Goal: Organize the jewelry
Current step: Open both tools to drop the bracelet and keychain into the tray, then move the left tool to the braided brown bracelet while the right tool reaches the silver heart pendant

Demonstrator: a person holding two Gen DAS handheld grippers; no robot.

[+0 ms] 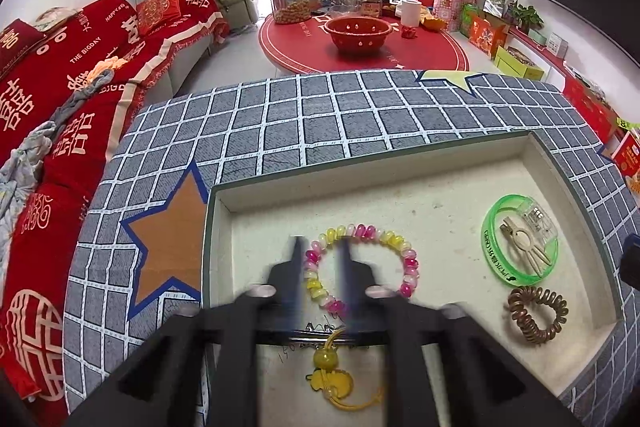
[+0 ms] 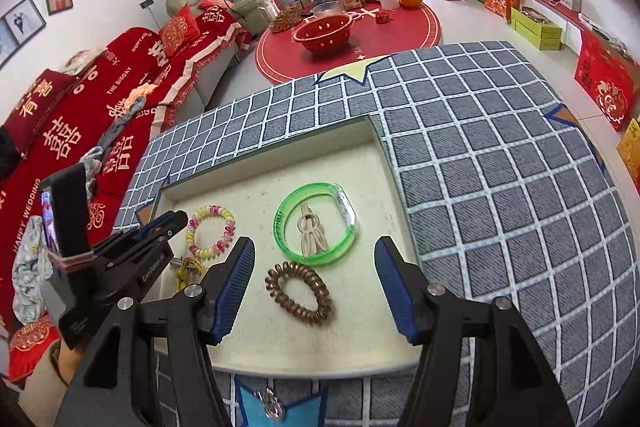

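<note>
- Your left gripper hangs low over the left part of the shallow tray; its jaws stand narrowly apart, straddling the near-left arc of the pink-and-yellow bead bracelet, gripping nothing.
- Your right gripper has its jaws spread wide, empty, flanking the brown coil hair tie.
- The green bangle lies just beyond it, ringing a cream hair clip.
- The tray sits on the grid-patterned worktop.
</note>
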